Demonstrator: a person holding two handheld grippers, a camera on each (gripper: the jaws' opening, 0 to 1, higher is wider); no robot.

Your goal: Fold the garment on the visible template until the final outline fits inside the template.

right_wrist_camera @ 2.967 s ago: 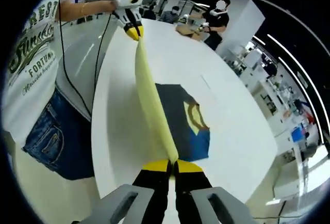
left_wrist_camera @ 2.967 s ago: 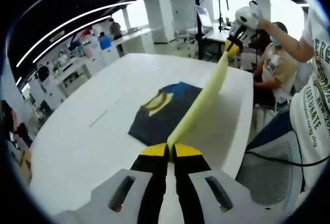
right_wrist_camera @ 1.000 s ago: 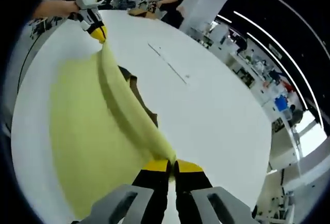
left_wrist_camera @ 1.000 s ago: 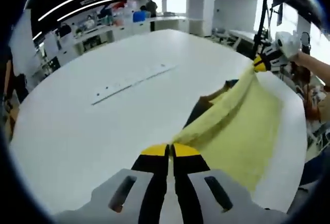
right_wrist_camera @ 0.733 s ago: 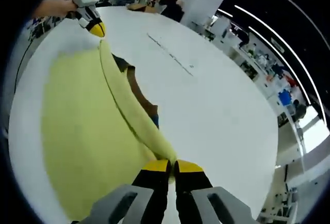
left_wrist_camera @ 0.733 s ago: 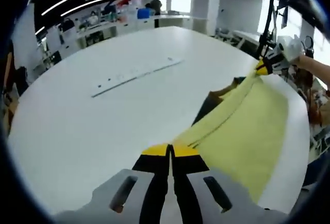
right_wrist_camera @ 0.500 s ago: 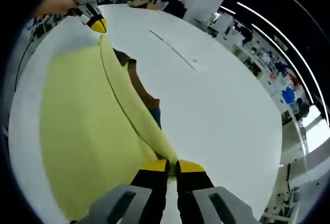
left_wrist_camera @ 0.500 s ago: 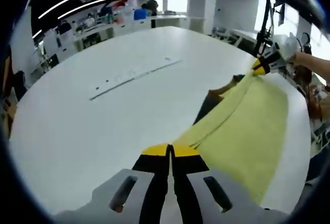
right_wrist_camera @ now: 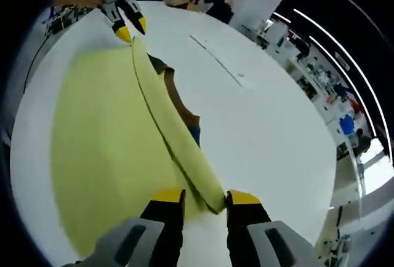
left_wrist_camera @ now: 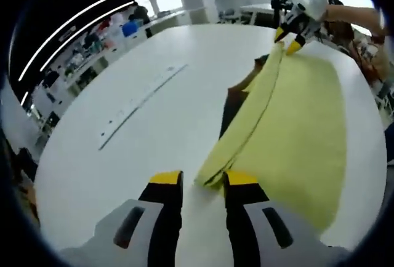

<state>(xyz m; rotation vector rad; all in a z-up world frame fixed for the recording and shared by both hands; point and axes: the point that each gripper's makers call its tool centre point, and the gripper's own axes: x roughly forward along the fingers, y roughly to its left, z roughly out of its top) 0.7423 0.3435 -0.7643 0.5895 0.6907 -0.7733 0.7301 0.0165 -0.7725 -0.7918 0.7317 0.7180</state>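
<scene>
One round white desk (left_wrist_camera: 123,125), smooth top, a thin marked strip (left_wrist_camera: 143,96) across it. One yellow cloth (left_wrist_camera: 295,125), soft, spread flat on the desk with its far edge folded into a long roll. One dark garment (right_wrist_camera: 175,104) lay under it, mostly covered; brown and blue bits poked out past the roll. Two grippers: left gripper (left_wrist_camera: 203,184) fingers spread, roll end between them, not pinched. Right gripper (right_wrist_camera: 206,202) fingers spread at the opposite roll end.
</scene>
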